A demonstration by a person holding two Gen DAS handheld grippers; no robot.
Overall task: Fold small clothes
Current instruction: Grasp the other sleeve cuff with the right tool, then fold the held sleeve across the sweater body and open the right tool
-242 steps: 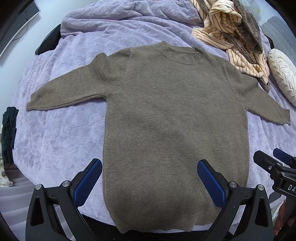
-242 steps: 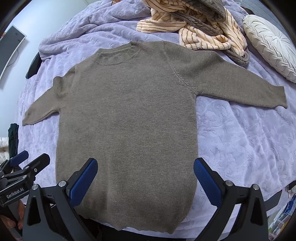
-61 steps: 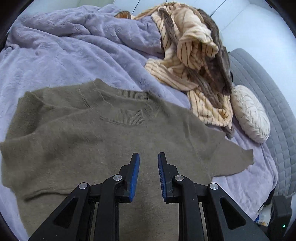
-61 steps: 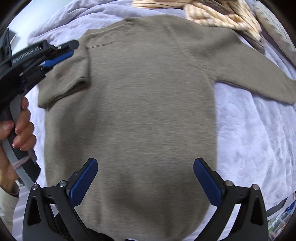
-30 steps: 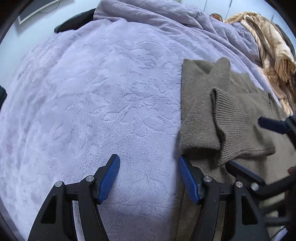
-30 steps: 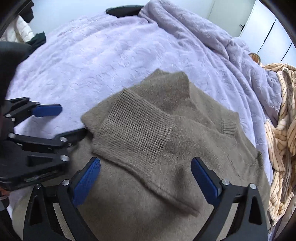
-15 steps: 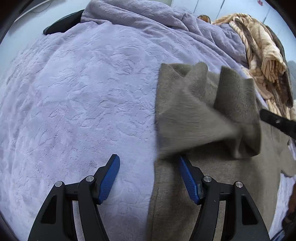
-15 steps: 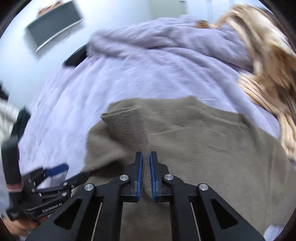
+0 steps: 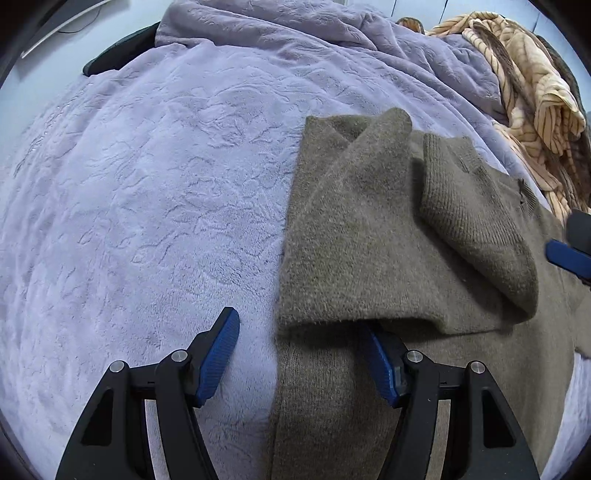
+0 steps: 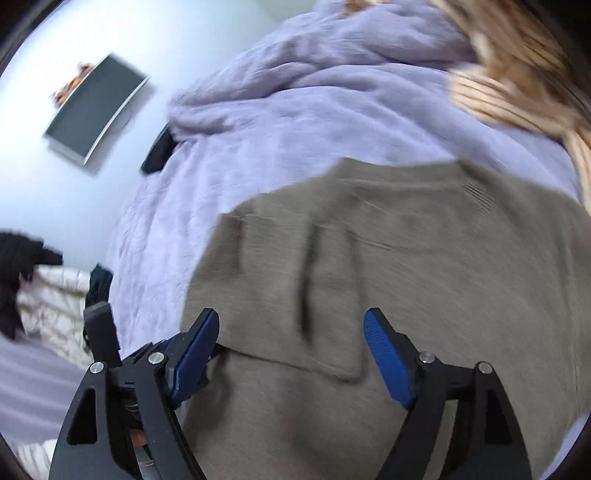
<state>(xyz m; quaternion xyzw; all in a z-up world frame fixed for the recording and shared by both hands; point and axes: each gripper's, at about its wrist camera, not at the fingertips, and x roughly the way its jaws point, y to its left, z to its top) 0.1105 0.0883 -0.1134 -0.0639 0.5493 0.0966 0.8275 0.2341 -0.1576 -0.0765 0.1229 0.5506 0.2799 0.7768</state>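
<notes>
An olive-brown knit sweater [image 9: 369,236] lies flat on the lavender bed cover [image 9: 147,184]. Its left sleeve is folded across the chest, with the ribbed cuff [image 9: 469,221] doubled back on top. My left gripper [image 9: 301,354] is open at the sweater's left edge; its right finger tucks under the folded sleeve's lower edge. My right gripper [image 10: 290,349] is open and empty, hovering over the folded sleeve on the sweater [image 10: 406,277]; that view is blurred. A blue fingertip of the right gripper shows in the left wrist view [image 9: 569,258].
A heap of striped beige and brown clothes [image 9: 524,96] lies at the far right of the bed. Bunched lavender blanket [image 9: 295,33] lies at the back. A dark wall screen [image 10: 94,107] and dark and white items [image 10: 44,295] are off the bed's left side.
My right gripper has opened and let go of the sleeve cuff, which now lies folded back on the sweater. My left gripper has barely moved.
</notes>
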